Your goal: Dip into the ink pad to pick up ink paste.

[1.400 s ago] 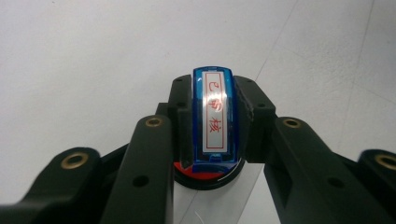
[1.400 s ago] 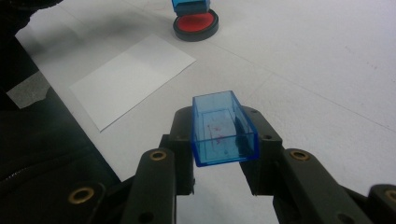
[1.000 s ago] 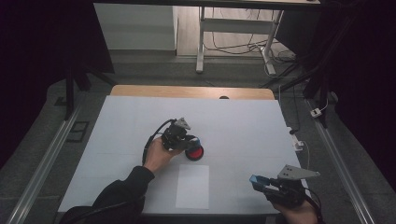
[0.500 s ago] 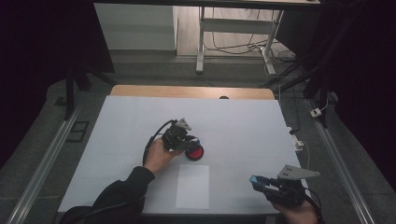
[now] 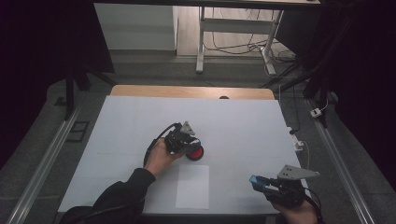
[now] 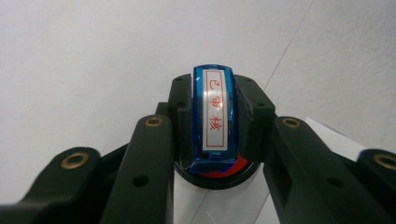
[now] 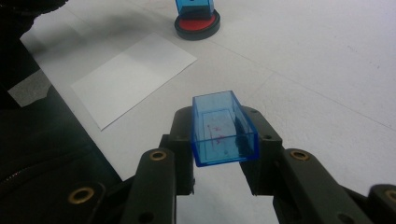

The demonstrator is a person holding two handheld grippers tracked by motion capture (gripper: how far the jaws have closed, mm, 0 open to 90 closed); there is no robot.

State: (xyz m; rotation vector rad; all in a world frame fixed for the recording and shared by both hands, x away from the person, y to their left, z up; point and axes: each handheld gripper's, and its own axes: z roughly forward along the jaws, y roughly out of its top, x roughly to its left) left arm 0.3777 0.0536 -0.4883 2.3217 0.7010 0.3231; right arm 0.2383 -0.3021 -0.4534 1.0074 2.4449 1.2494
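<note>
your left gripper (image 6: pixel 215 140) pinches the blue stamp (image 6: pixel 215 116), pressed down on the red ink pad (image 5: pixel 194 153), just beyond the far left corner of the paper (image 5: pixel 193 186). your right gripper (image 7: pixel 224 154) pinches the stamp's blue cap (image 7: pixel 223 133), off the paper's right, close to the table's (image 5: pixel 243 121) near right corner. beyond the paper the white top lies open to the wooden far edge. your left hand (image 5: pixel 161 156) hides the stamp's lower half in the high view; its red label is too small to read.
</note>
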